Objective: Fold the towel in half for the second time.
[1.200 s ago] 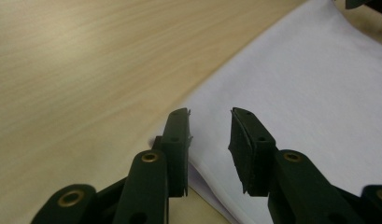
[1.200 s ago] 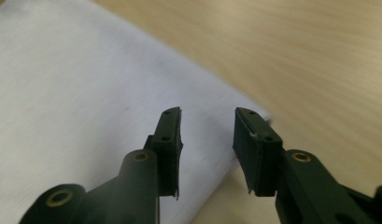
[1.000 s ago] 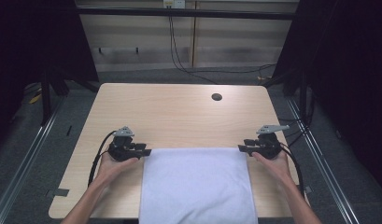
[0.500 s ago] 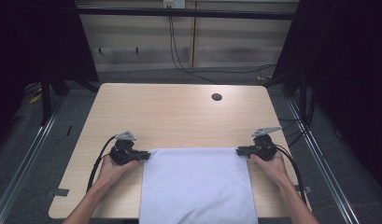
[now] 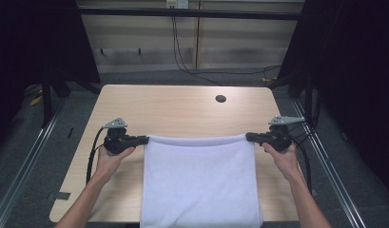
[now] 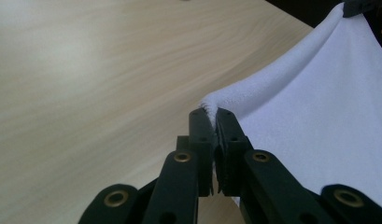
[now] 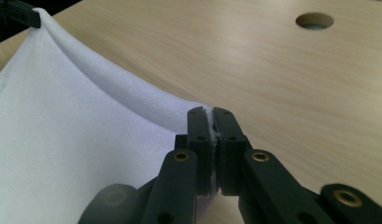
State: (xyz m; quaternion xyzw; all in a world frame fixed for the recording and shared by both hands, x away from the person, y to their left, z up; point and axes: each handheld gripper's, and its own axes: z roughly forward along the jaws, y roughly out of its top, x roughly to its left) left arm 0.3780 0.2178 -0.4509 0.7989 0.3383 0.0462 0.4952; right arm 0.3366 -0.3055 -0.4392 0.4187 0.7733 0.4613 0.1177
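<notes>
- Your left gripper (image 6: 212, 114) was clamped on the far-left corner of the white towel (image 5: 199, 183); the jaws had just been closing, and terry pile showed pinched between the pads.
- Your right gripper (image 7: 211, 114) was clamped the same way on the far-right corner, jaws also just closed, with only a thin strip of cloth between them.
- The towel's far edge hung taut between the two grippers, lifted off the table (image 5: 182, 107). The rest lay flat on the near half, its near end running past the table's near edge.
- Risk: both bites looked shallow, right at the corner tips. Pulling your hands further apart, or lifting fast, could drag a corner out of the jaws.
- Risk: the near part overhung the table edge. Its weight could pull the whole cloth toward you, or off the table, if one grip let go.
- Risk: uneven lift would skew the fold line.
- The cable hole (image 5: 220, 99) sat well clear of the towel.
</notes>
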